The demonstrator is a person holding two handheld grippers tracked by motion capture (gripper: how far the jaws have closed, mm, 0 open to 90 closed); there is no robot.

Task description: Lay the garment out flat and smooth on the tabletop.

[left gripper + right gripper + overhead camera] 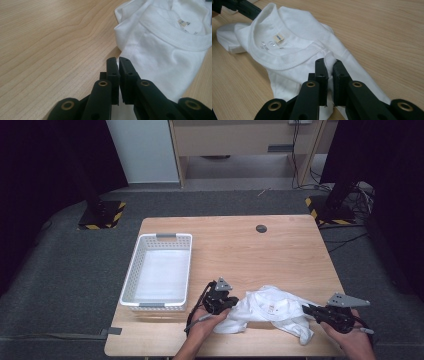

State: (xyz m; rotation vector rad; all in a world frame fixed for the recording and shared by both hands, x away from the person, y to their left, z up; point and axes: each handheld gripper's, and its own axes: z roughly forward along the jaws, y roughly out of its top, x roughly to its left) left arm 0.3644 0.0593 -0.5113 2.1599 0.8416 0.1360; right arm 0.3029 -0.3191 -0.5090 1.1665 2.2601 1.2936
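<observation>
A white T-shirt (270,307) lies crumpled near the front edge of the wooden table (240,250), collar and label facing up. My left gripper (234,301) is at the shirt's left end, its jaws shut on the fabric edge; in the left gripper view a sliver of white cloth (160,50) shows between the jaws of the left gripper (118,60). My right gripper (306,309) is at the shirt's right side. In the right gripper view the right gripper (329,62) pinches a bunched fold of the shirt (294,32) just below the collar.
A white plastic basket (131,270) stands on the table's left part, beside my left hand. A small black round cap (261,228) sits in the tabletop at the far side. Cables and stand bases lie on the floor beyond the table.
</observation>
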